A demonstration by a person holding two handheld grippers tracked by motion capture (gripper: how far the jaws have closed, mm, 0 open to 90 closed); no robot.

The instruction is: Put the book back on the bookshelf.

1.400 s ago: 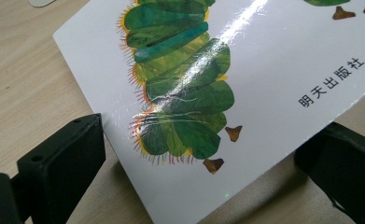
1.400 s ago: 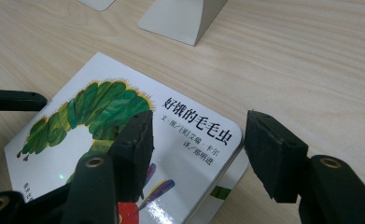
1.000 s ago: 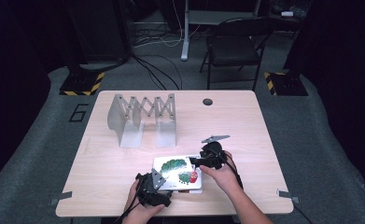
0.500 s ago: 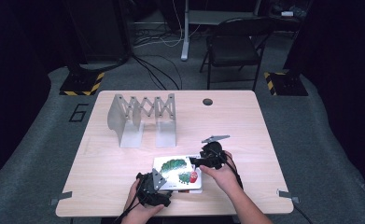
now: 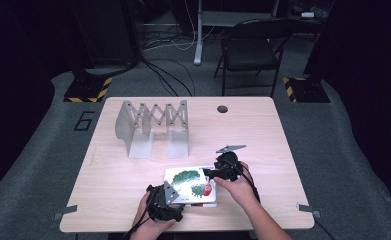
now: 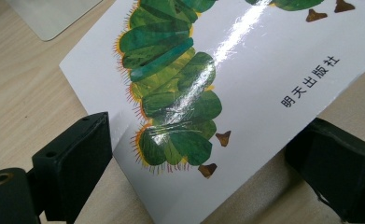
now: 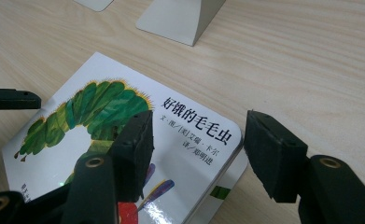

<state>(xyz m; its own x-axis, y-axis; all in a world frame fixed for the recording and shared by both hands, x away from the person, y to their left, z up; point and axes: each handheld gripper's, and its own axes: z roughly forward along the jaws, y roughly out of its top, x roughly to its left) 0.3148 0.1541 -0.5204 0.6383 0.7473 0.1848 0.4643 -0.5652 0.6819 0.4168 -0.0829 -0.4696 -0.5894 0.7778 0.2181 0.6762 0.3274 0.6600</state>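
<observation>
A white picture book (image 5: 188, 181) with a green caterpillar on its cover lies flat near the table's front edge. My left gripper (image 5: 174, 196) is at the book's near left corner. In the left gripper view its jaws stand wide apart, and that corner of the book (image 6: 245, 70) reaches in between them. My right gripper (image 5: 211, 173) is at the book's right edge. In the right gripper view, one jaw of the gripper (image 7: 200, 140) hangs over the cover (image 7: 101, 112) and the other over bare table beside the rounded corner, without pinching. A lower layer of the book peeks out beneath the cover there.
A grey accordion-style metal rack (image 5: 153, 125) stands on the table behind the book, its feet (image 7: 180, 18) close to the book's far edge. A round cable hole (image 5: 222, 109) is at the table's back. A folding chair (image 5: 253, 50) stands beyond the table.
</observation>
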